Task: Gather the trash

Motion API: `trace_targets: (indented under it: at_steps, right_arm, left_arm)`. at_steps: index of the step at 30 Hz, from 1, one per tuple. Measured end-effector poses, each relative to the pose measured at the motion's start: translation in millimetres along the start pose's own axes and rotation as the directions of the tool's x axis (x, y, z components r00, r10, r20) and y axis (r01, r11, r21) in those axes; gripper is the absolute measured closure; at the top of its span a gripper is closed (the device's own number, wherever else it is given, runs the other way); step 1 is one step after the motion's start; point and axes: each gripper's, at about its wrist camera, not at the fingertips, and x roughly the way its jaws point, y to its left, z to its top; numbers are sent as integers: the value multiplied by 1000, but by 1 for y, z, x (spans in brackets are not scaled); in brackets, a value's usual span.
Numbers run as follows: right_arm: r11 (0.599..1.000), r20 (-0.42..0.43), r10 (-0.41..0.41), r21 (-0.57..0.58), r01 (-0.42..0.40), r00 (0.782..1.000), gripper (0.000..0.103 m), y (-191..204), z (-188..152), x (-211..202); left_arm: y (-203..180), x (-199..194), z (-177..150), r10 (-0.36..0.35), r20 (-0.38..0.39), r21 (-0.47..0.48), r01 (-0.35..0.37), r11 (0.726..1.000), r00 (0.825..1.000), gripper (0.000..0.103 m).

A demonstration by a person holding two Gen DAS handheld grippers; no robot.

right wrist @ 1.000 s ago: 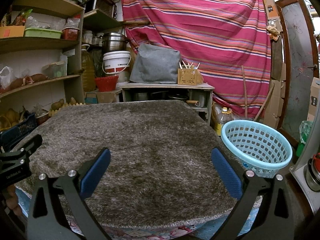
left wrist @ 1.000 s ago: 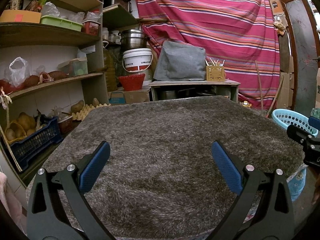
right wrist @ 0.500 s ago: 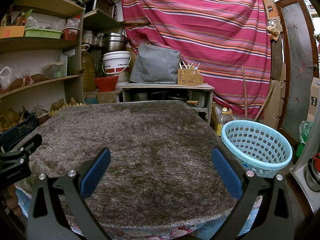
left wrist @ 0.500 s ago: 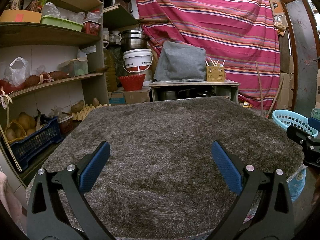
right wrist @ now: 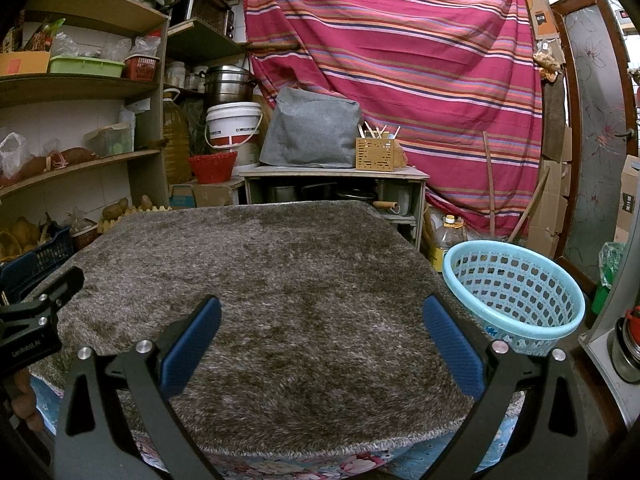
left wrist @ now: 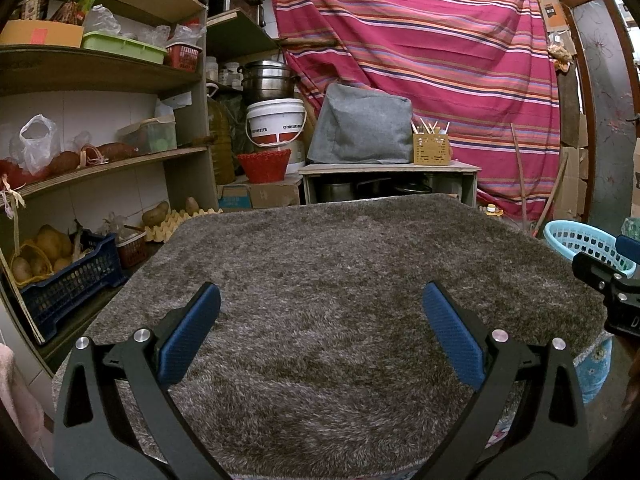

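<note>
A grey-brown shaggy rug [left wrist: 340, 280] covers the table in front of me; it also shows in the right wrist view [right wrist: 280, 280]. No trash shows on it. A light blue plastic basket [right wrist: 516, 292] stands to the right of the table, empty as far as I see; its rim shows in the left wrist view [left wrist: 584, 240]. My left gripper [left wrist: 320, 304] is open and empty above the rug's near edge. My right gripper [right wrist: 320, 316] is open and empty over the near right part. Each gripper's body shows at the other view's edge.
Wooden shelves [left wrist: 100, 160] with bags, boxes and potatoes stand on the left, a blue crate [left wrist: 64, 280] below. A low cabinet [right wrist: 336, 188] with a grey cover and a utensil box stands behind the table. A striped red cloth [right wrist: 400, 60] hangs at the back.
</note>
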Motion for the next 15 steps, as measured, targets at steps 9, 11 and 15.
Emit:
trace_targets:
  at_steps: [9,11,15]
  right_arm:
    - [1000,0,0,1,0,1000,4,0,0,0]
    - [1000,0,0,0,0,1000,4,0,0,0]
    - [1000,0,0,0,0,1000,4,0,0,0]
  left_arm:
    - [0,0,0,-1,-1,-1,1,1000,1000,5]
    - [0,0,0,1,0,-1,-1,1000,1000,5]
    - [0,0,0,-1,1,-2,1,1000,1000,5]
